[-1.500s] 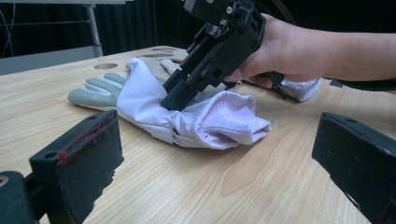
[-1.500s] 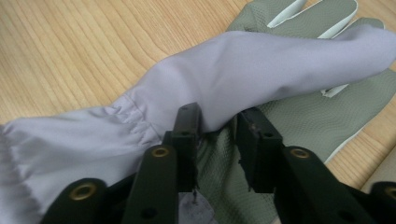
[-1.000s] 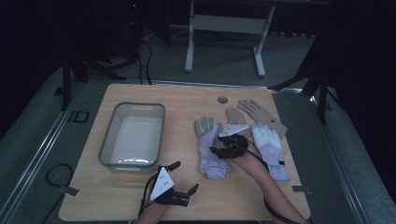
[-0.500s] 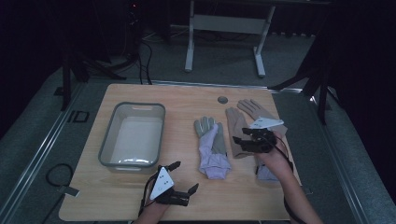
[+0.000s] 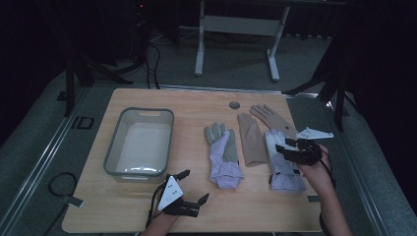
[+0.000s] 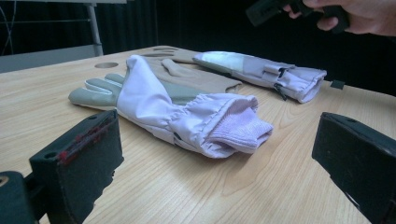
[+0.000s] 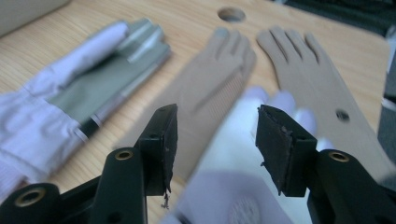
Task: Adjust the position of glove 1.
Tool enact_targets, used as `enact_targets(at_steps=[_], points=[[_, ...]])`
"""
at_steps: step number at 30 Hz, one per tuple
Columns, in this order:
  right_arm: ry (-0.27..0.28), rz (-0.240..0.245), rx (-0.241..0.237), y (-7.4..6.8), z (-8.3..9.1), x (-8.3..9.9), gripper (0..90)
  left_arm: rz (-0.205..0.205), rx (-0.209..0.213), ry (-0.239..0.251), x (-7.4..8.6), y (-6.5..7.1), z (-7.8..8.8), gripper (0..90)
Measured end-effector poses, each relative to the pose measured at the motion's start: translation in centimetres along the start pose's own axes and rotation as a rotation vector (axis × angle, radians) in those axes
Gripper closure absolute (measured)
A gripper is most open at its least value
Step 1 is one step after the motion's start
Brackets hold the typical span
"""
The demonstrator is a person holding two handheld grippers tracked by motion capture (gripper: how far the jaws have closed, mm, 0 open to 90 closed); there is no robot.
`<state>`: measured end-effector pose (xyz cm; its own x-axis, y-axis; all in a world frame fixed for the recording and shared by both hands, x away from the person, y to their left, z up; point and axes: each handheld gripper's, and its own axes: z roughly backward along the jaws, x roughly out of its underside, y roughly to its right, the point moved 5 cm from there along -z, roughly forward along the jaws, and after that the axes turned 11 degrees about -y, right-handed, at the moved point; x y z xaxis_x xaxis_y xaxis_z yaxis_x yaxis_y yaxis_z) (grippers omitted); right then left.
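Note:
Two pairs of gloves lie on the wooden table (image 5: 196, 108). A lavender and grey glove (image 5: 222, 152) (image 6: 187, 107) (image 7: 70, 102) is in the middle. Two tan gloves (image 5: 251, 137) (image 7: 219, 79) lie to its right, and a white and lavender glove (image 5: 282, 164) (image 6: 261, 72) (image 7: 243, 154) is farthest right. My right gripper (image 5: 285, 147) (image 7: 215, 135) hovers over the white glove. Its jaws have just been closing and stand half apart, not pressing on the glove below. My left gripper (image 5: 194, 186) (image 6: 215, 163) rests near the front edge, wide open and empty, facing the lavender glove's cuff.
A grey plastic tub (image 5: 118, 147) stands empty on the left half of the table. A round hole (image 5: 234, 104) is in the tabletop near the far edge. Beyond the table stand a metal frame (image 5: 236, 29) and dark stands.
My right gripper has moved right, from the lavender and grey glove to above the white glove. The left gripper has stayed in place.

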<state>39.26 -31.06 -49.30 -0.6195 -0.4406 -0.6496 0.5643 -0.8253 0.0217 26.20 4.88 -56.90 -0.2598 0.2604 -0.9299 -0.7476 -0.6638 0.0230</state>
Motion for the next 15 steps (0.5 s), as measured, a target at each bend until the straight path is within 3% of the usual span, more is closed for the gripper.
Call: enact_targets(at_steps=[9, 15], points=[[-0.068, -0.044, 0.019, 2.0, -0.9, 4.1, 50.5, -0.001, 0.000, -0.002, 0.0, 0.0, 0.0, 1.7], [-0.112, -0.086, 0.002, 2.4, -3.3, 5.7, 49.3, -0.001, 0.001, -0.002, 0.0, 0.0, 0.0, 1.7]])
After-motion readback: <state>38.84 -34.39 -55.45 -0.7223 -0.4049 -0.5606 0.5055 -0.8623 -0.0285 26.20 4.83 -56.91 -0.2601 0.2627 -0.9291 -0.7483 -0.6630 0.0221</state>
